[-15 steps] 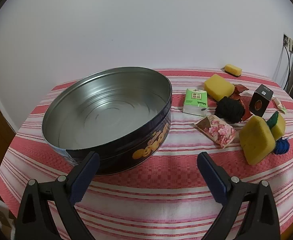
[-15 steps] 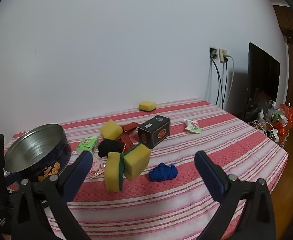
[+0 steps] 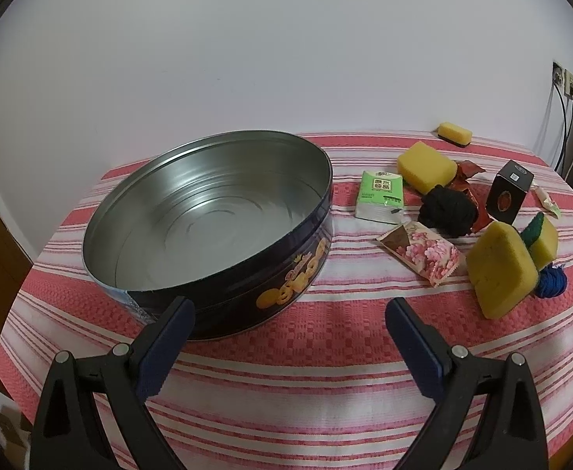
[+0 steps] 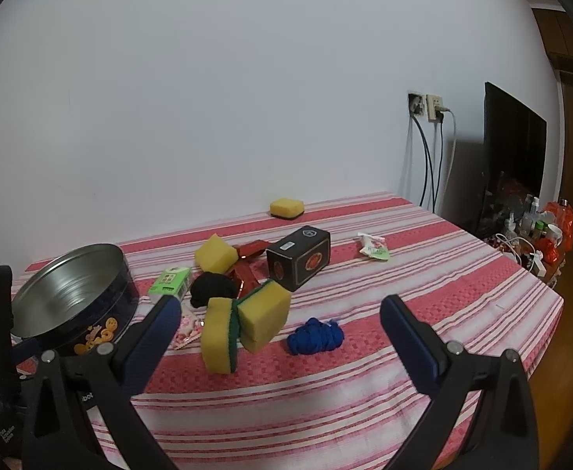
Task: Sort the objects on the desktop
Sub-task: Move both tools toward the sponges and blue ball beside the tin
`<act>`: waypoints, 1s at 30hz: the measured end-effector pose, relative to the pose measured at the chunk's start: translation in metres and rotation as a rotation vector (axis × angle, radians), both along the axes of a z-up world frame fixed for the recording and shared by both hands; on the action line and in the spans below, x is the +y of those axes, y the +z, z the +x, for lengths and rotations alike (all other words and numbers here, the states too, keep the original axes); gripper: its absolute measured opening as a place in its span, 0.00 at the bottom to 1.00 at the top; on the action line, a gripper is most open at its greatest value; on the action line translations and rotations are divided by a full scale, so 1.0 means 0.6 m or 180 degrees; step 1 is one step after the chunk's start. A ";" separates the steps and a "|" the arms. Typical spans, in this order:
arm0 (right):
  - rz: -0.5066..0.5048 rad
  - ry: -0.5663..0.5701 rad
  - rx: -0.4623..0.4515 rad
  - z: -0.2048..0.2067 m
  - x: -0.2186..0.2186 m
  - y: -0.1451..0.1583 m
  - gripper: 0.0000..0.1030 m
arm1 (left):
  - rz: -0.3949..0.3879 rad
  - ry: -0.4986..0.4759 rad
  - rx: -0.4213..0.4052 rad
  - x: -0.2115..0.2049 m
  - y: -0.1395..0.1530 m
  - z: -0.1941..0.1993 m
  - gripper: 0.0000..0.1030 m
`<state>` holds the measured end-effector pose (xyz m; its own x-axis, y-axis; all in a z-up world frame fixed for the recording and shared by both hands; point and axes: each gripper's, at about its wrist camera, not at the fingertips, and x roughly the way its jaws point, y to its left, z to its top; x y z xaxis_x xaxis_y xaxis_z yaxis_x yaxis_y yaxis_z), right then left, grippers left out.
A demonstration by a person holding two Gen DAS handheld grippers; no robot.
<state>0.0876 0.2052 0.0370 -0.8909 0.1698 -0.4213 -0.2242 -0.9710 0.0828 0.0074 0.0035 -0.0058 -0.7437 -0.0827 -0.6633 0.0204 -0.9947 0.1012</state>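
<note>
Left gripper (image 3: 289,315) is hovering over the near edge of the counter (image 3: 286,352) with its jaws spread wide and nothing between them, its left finger sitting in front of the round tin (image 3: 208,227). Right gripper (image 4: 280,313) is likewise standing wide apart and gripping nothing, aiming toward the cluster of loose items. Round tin, dark blue outside with yellow cookie print, is sitting open and empty on the left part of the striped red and white cloth. Green tissue pack (image 3: 382,196) is lying just right of the tin. Pink floral sachet (image 3: 423,252) is lying flat just in front of the tissue pack. Black yarn ball (image 3: 447,209) is resting between the tissue pack and the black box (image 3: 509,192), which is standing on end. Red wrapper (image 3: 466,174) is lying crumpled behind the yarn ball. One yellow sponge (image 3: 425,166) is lying behind the yarn ball; two green-backed sponges (image 4: 243,325) are leaning against each other nearer the front, tilted on edge. Blue yarn bundle (image 4: 316,337) is lying just beside those two. Another yellow sponge with a dark base (image 4: 286,208) is sitting well apart at the far edge by the wall. Small white and green packet (image 4: 372,246) is lying alone, right of the black box.
</note>
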 end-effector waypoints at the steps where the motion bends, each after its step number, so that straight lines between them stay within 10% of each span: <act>1: -0.0009 0.0001 -0.0002 0.001 0.001 -0.001 1.00 | 0.0000 -0.0001 -0.0002 0.001 0.000 0.000 0.97; 30: -0.0049 -0.0160 -0.0174 -0.011 0.046 -0.018 1.00 | 0.0026 -0.0249 -0.0102 0.037 -0.004 -0.006 0.97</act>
<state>0.0808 0.2329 0.0264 -0.8570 0.2068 -0.4720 -0.2772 -0.9571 0.0839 0.0040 0.0260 -0.0080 -0.7261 -0.0197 -0.6873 -0.0604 -0.9939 0.0923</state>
